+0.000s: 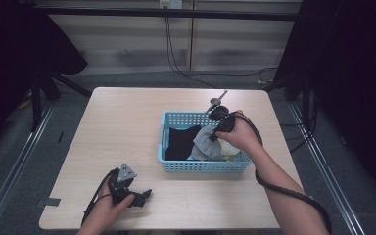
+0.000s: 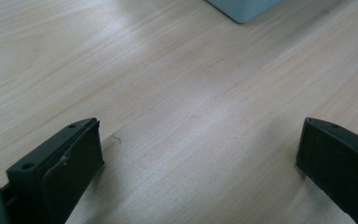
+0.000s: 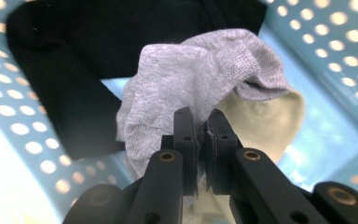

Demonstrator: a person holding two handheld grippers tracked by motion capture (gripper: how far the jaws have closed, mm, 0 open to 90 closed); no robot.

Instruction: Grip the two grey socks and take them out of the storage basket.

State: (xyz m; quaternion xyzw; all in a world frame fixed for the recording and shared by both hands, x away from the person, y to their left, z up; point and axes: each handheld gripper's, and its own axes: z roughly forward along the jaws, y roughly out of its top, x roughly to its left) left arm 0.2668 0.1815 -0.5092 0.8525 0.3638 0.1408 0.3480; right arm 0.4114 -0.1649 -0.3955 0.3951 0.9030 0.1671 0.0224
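Laundry is what I am working through here, and I judge the job to be at an early stage: one piece gripped, none out of the blue basket (image 1: 203, 165) yet. My right hand-held gripper (image 3: 200, 122) has its jaws pressed together on a fold of the grey sock (image 3: 200, 74), and in the right gripper view the cloth bunches up out of the pinch and hangs over the other pieces. From the high view the grey sock (image 1: 206, 143) sits inside the basket, toward its right half, with a black garment (image 1: 181, 142) to its left and a cream-coloured piece (image 3: 265, 121) lying under and beside it against the basket's right wall. So I have the grasp, but the lift out over the rim is not yet done, and the black and cream pieces are untouched. My left hand-held gripper (image 1: 144, 196) rests on the tabletop (image 1: 117, 127) well to the left of the basket and nearer to me, its jaws standing wide apart with only bare wood between them; a corner of the basket (image 2: 242, 9) shows beyond them. Where the sock should go I cannot tell.
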